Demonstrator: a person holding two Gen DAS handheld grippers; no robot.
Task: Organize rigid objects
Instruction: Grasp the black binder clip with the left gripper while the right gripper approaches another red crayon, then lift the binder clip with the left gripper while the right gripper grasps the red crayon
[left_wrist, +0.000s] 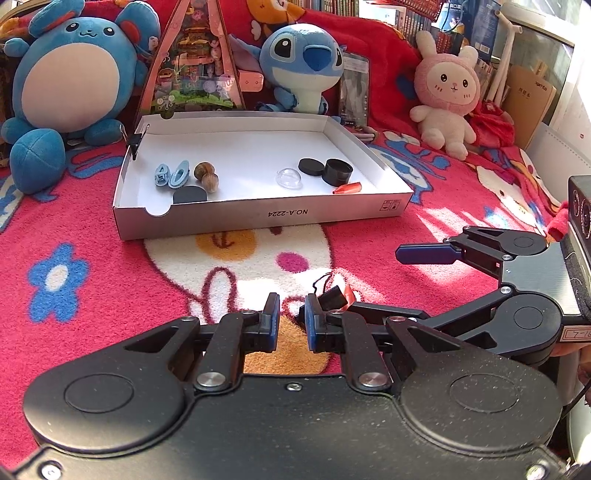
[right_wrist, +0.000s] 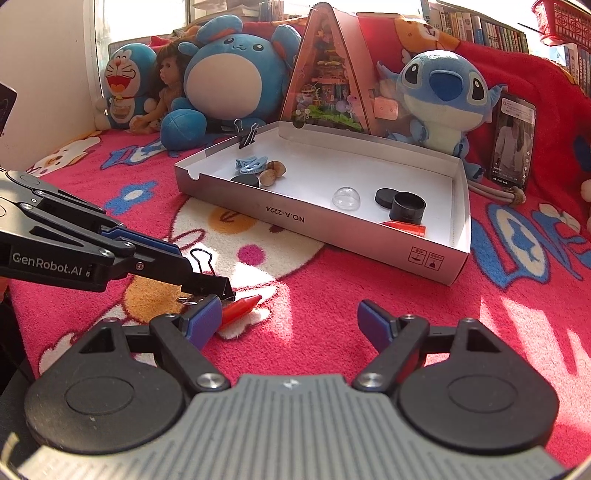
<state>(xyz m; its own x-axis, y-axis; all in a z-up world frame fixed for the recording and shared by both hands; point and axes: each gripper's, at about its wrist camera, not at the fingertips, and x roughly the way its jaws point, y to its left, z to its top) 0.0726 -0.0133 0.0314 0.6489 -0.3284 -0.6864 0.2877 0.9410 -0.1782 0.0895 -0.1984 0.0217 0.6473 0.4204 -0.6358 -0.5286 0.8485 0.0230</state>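
Observation:
A white cardboard box lies on the red blanket. It holds blue clips, nuts, a clear dome, a black lid, a black cup, a black disc and an orange cone. A black binder clip and a second orange cone lie on the blanket in front. My left gripper is slightly open, just left of the binder clip. My right gripper is open wide, its left finger beside the cone.
Plush toys stand behind the box: a blue round one, Stitch, a pink bunny. A triangular display and a phone stand at the back. A binder clip grips the box's far corner.

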